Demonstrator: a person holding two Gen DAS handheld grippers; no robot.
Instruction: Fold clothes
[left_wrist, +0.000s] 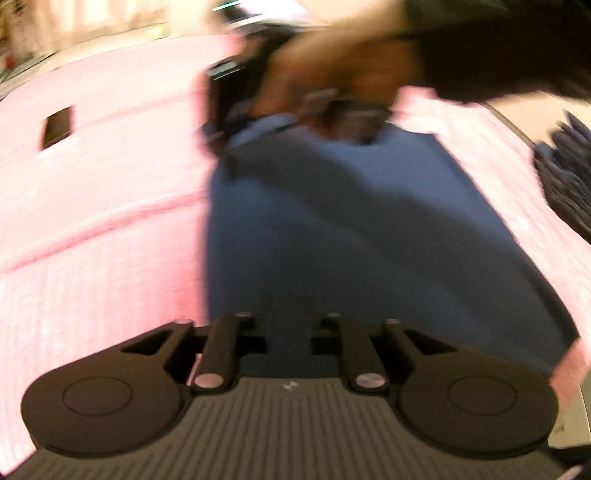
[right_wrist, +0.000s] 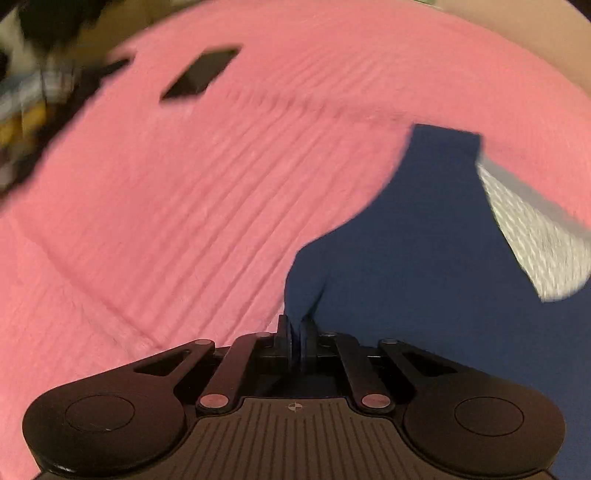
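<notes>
Surface: one pink ribbed cover (right_wrist: 184, 206) is seen spread under everything; whether a bed or a desk lies beneath cannot be told.
Garment: one blue garment (left_wrist: 369, 229) is laid flat on the pink cover, with a narrower part reaching away in the right wrist view.
Other cloth: one white knitted piece (right_wrist: 532, 236) is seen at the blue garment's right edge.
Dark patch: one small dark rectangle (right_wrist: 199, 74) is seen on the pink cover, well apart from the garment.
Right tool (right_wrist: 297, 336): its two fingers are pressed together on a pinched fold of the blue garment.
Left tool (left_wrist: 290, 325): its fingers are set narrowly apart over the garment's near edge; a grip cannot be told.
Hand (left_wrist: 332, 70): one blurred hand is seen at the garment's far end, carrying the right tool.
</notes>
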